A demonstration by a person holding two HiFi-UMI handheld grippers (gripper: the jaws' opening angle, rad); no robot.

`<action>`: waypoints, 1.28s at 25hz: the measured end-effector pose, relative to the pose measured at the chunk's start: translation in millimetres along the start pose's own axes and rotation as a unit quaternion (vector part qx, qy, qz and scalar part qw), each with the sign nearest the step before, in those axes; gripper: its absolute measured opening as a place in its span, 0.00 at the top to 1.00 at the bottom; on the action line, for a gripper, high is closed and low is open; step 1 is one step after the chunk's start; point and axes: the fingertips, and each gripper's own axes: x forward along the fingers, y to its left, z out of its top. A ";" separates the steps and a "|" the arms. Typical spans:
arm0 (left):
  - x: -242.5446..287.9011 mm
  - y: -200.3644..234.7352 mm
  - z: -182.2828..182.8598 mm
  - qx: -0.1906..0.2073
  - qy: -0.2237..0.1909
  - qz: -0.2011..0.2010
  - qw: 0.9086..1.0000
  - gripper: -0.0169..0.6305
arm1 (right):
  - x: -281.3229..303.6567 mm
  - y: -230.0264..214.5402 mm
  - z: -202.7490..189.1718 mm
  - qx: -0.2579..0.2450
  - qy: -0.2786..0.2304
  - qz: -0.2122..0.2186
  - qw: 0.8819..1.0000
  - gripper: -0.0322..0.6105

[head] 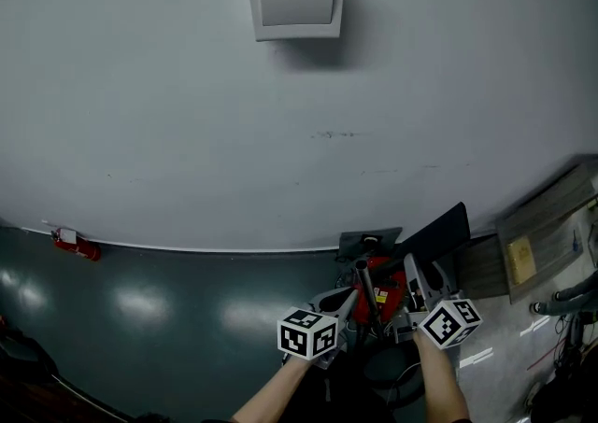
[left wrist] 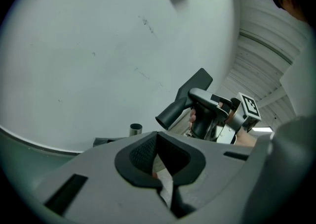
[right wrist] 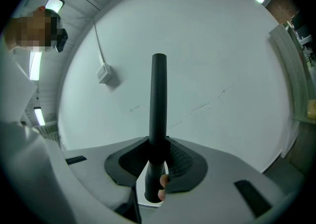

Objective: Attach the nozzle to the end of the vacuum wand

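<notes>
Red vacuum body [head: 378, 298] was mostly hidden behind both grippers. Right gripper [right wrist: 158, 161] clamped the slim matte-black nozzle [right wrist: 158, 104]. Left gripper [left wrist: 159, 155] was clenched tight, with a shiny metal tube end [left wrist: 135, 129] peeking past it.

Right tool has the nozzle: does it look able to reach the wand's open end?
Probably yes: in the left gripper view, nothing stands between the nozzle and the metal wand end.

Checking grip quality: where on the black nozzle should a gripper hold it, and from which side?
Mid-shaft, from the side, across its length, as the right gripper now holds the nozzle. It is slim and straight there, and its round open end is left clear for fitting.
</notes>
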 end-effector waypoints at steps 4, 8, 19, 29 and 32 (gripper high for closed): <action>14.3 14.4 -5.9 -0.003 -0.004 0.009 1.000 0.97 | 17.2 -7.7 -2.9 -0.008 0.010 0.006 1.000 0.80; 28.5 28.9 -18.6 0.001 -0.008 0.017 1.000 0.97 | 32.3 -9.2 -10.8 -0.026 0.027 0.020 0.999 0.80; 65.7 54.6 -56.4 0.029 0.005 0.029 0.999 0.81 | 53.2 -14.5 -27.3 -0.048 0.051 0.033 0.997 0.80; 104.1 61.0 -76.3 0.046 0.021 0.025 0.998 0.70 | 56.9 -13.7 -29.2 -0.059 0.058 0.036 0.996 0.80; 111.2 62.9 -78.7 0.049 0.026 0.029 0.998 0.70 | 57.2 -12.4 -31.1 -0.061 0.062 0.040 0.995 0.80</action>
